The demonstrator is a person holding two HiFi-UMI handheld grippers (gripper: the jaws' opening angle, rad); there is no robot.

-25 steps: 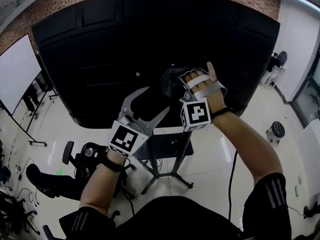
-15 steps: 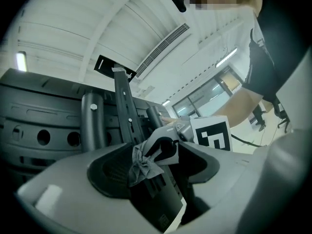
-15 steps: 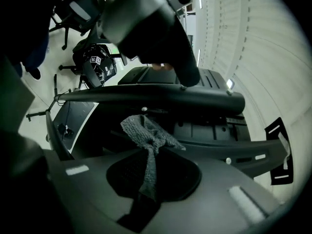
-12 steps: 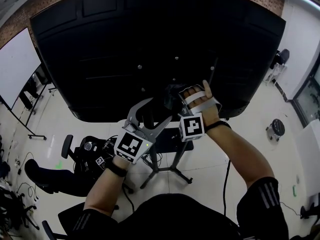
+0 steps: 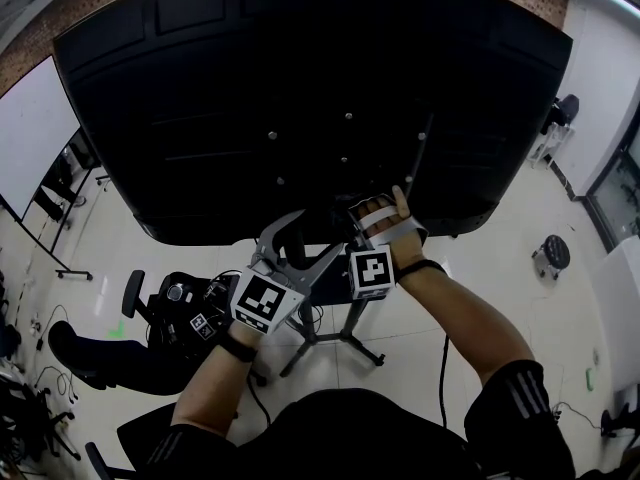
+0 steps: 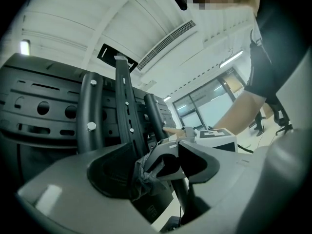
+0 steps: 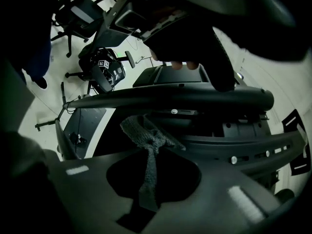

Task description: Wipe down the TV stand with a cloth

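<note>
Jaws of our right gripper [image 7: 147, 155] are clamped on the dark cloth [image 7: 146, 129], keeping it against the TV stand [image 5: 352, 316] behind the screen for wiping. Our left gripper [image 5: 312, 236] gapes empty nearby, probably steadying.

No words, brands or numbers can be read. The only signs are black-and-white square code markers: one on the left cube [image 5: 262, 300] at 7 o'clock and one on the right cube [image 5: 371, 271] at 5 o'clock. In the left gripper view, a pale label [image 6: 152, 209] at 6 o'clock is too blurred to read.
</note>
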